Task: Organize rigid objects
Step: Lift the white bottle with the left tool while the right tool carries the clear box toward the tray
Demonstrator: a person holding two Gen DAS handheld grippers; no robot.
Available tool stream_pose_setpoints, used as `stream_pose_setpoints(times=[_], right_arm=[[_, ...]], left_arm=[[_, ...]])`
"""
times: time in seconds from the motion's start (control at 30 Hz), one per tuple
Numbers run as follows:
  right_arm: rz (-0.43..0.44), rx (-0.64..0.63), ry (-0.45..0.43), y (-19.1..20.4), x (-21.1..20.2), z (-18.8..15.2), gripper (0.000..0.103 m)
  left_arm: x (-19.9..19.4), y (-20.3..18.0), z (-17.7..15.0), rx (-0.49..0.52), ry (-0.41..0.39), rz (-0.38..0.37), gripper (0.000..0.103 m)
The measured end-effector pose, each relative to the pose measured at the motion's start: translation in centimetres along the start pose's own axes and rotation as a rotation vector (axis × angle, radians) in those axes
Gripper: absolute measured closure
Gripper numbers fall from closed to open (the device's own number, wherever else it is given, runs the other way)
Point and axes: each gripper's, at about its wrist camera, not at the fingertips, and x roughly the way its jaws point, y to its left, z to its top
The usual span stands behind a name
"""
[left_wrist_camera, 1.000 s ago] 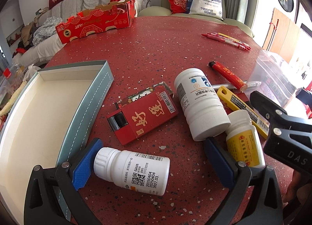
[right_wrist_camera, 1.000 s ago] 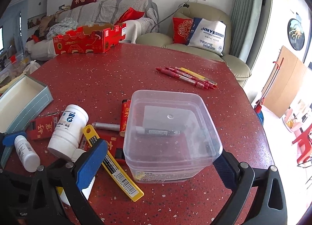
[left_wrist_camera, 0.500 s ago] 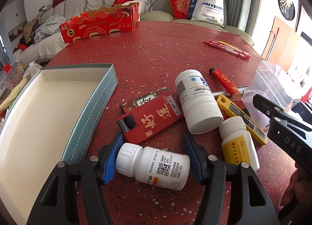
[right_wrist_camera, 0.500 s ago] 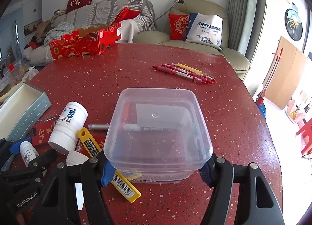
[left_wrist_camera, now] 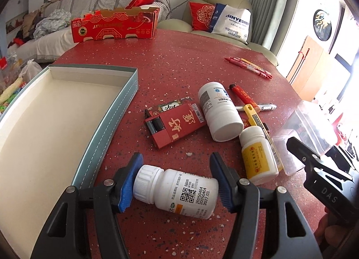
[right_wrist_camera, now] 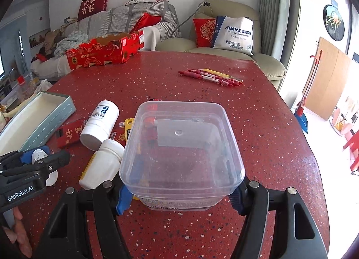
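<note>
A small white pill bottle (left_wrist_camera: 179, 191) lies sideways over the red table, and my left gripper (left_wrist_camera: 176, 180) is shut on it, one blue pad on the cap and the other on the base. In the right wrist view my right gripper (right_wrist_camera: 180, 198) is shut on the near wall of a clear plastic container (right_wrist_camera: 181, 146). Loose between them lie a large white bottle (left_wrist_camera: 219, 113), a yellow-label bottle (left_wrist_camera: 258, 155), a red cigarette pack (left_wrist_camera: 177, 124), a red lighter (left_wrist_camera: 242, 97), a yellow utility knife (left_wrist_camera: 255, 119) and a pen (left_wrist_camera: 264, 107).
An open grey-blue box (left_wrist_camera: 112, 110) with a white inside stands at the left of the table. A red cardboard tray (left_wrist_camera: 114, 25) sits at the far edge, and several red pens (left_wrist_camera: 249, 67) lie far right. A sofa and an armchair stand beyond.
Both grippers went from wide open to shut: the left on the small bottle's ends, the right on the clear container. Both hands shifted a little across the table.
</note>
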Motion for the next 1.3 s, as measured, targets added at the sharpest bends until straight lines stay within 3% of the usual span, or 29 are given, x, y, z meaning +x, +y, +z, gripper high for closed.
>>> stream_pose_setpoints(times=[0.17,0.37,0.77,1.0,1.3], right_arm=[[0.011,0.042,-0.005,-0.7,-1.2,-0.9,0.033],[0.037,0.08,-0.005,-1.2,-2.8,-2.0,0.033],[0.025,-0.001,0.017,2.9,-3.8,-4.0,0.033],[0.015,0.001,0.038,3.3,-3.1,-3.4,0.033],[0.018,0.021,0.008,3.9,-4.8,-3.6,0.033]], left_arm=[[-0.8,-2.0,-0.5,0.081,-0.026,0.056,0.038],[-0.9,-2.7,-1.2,0.102,-0.015,0.08,0.038],[-1.6,-2.0,-1.9,0.107,-0.02,0.073,0.038],[-0.1,-1.9,-1.6,0.1,0.04,0.052,0.038],[-2.0,-2.4,-2.5,0.136,0.009,0.058,0.038]])
